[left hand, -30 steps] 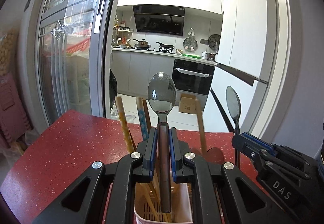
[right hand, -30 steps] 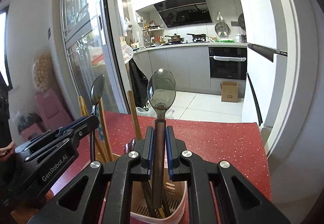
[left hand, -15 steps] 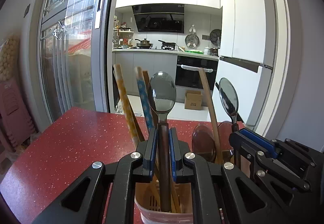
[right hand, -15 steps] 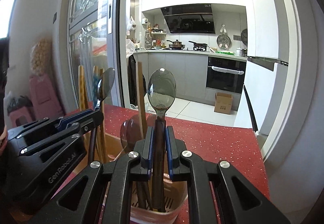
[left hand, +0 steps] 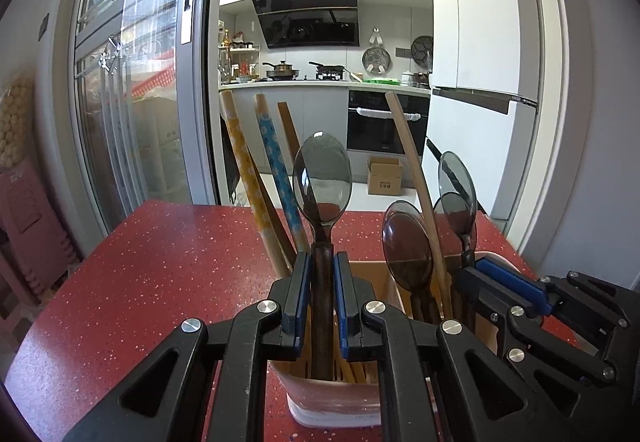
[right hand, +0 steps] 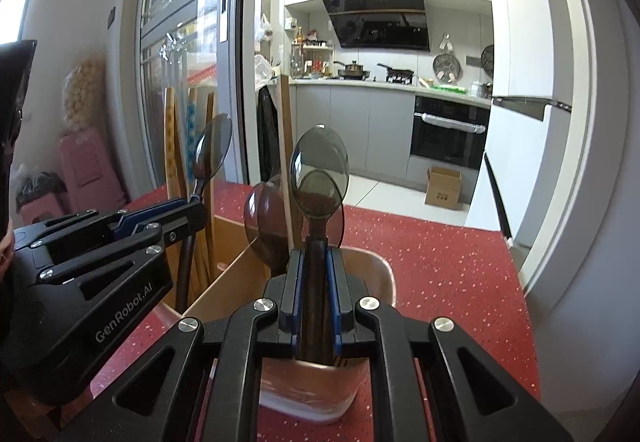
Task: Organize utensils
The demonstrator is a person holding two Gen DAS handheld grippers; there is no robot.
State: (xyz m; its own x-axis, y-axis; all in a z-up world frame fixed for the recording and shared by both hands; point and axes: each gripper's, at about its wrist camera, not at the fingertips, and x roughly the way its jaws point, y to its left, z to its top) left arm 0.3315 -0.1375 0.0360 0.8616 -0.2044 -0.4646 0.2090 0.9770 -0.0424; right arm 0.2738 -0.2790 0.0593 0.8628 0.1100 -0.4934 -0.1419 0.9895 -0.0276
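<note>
Now that both hands have sunk toward the utensil holder on the red table, the two spoons' handles reach down inside it — so release looks near. The left hand-held gripper stays clenched on its spoon, bowl upright above the pads, handle dipping among the chopsticks. The right hand-held gripper likewise clamps its own spoon — upright, in the holder's other compartment.
</note>
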